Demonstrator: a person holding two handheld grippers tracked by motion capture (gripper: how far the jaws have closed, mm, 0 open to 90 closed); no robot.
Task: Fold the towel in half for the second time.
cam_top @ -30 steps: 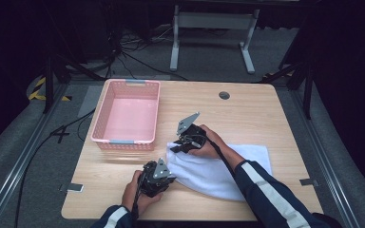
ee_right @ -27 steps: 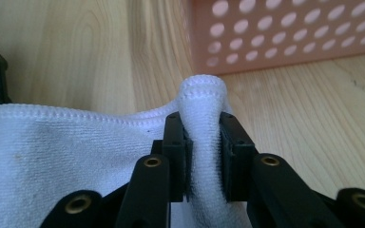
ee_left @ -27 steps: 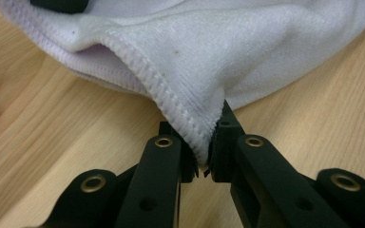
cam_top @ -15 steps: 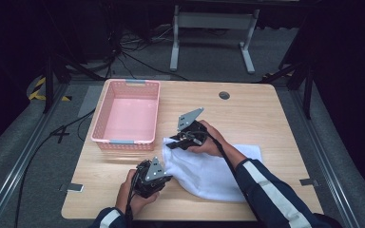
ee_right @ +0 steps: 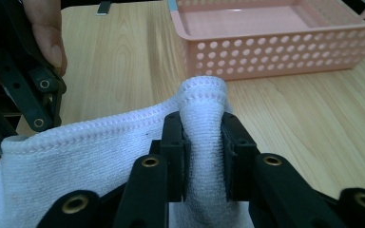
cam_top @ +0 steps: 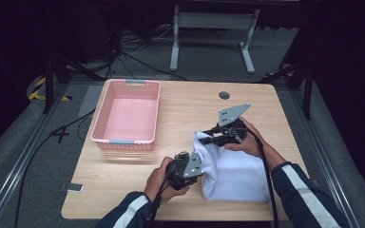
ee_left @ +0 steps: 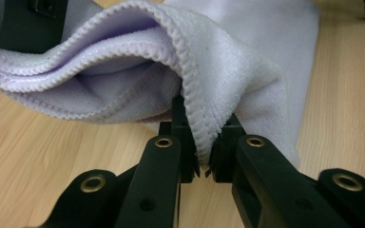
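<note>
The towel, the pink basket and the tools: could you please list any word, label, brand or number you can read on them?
None can be read: the towel, the pink basket, the left tool, the right tool and the table carry no legible text.
Floor marking: a figure-like mark left of the table, too blurred to read.

right tool (ee_right: 203, 156) clamps white towel (ee_right: 76, 156) corner | pink basket (ee_right: 275, 52) beyond

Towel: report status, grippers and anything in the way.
Left gripper shut on towel hem; right gripper shut on a bunched corner. Towel edge lifted, the rest on the table. Pink basket stands apart; nothing in the way.
</note>
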